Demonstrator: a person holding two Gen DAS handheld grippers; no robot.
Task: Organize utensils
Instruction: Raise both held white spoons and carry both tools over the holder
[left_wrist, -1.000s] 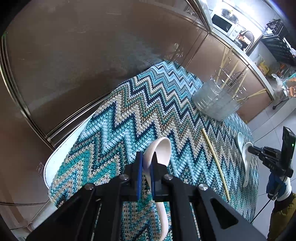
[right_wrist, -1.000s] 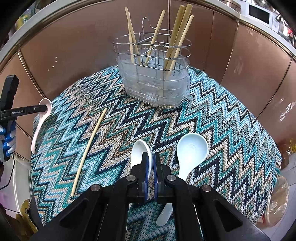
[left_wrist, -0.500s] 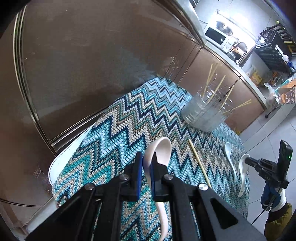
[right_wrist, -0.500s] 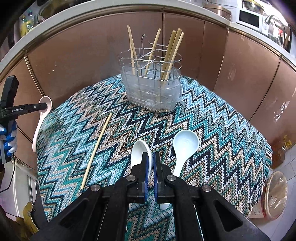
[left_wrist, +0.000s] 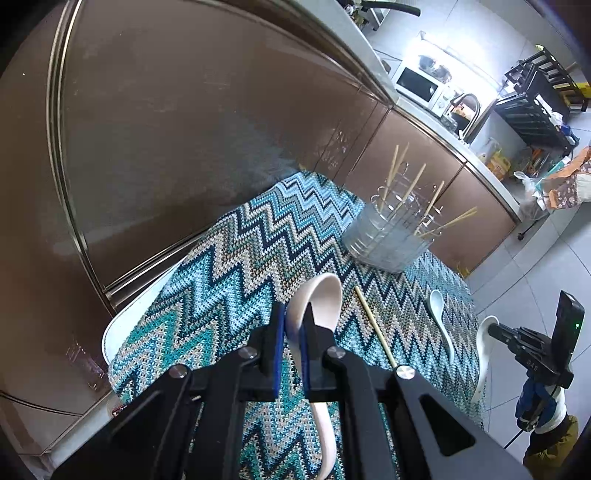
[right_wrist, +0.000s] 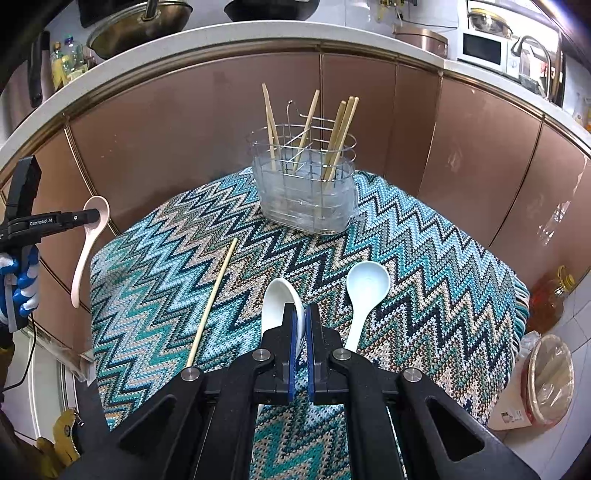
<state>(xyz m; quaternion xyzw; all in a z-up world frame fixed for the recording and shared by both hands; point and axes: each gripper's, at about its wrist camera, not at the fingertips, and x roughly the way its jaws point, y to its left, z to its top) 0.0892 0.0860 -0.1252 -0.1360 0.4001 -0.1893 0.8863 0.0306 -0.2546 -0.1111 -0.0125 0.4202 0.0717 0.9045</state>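
Observation:
My left gripper (left_wrist: 293, 332) is shut on the rim of a pinkish-white spoon (left_wrist: 321, 295), held above the zigzag cloth (left_wrist: 221, 288). From the right wrist view, that left gripper (right_wrist: 92, 216) holds the spoon (right_wrist: 86, 254) with its handle hanging down. My right gripper (right_wrist: 303, 321) is shut on a white spoon (right_wrist: 275, 299), and shows as the right gripper (left_wrist: 495, 328) at the table's edge. A light blue spoon (right_wrist: 365, 291) and one chopstick (right_wrist: 214, 299) lie on the cloth. A wire caddy (right_wrist: 306, 192) holds several chopsticks.
Brown cabinet fronts (right_wrist: 184, 129) curve closely behind the table under a white counter (right_wrist: 221, 40). A microwave (left_wrist: 421, 86) stands on the counter. On the floor at the right are an oil bottle (right_wrist: 550, 299) and a lined bin (right_wrist: 550, 380).
Both grippers have risen and drawn back from the caddy, each still carrying its spoon. The caddy, chopstick and blue spoon look smaller and farther away.

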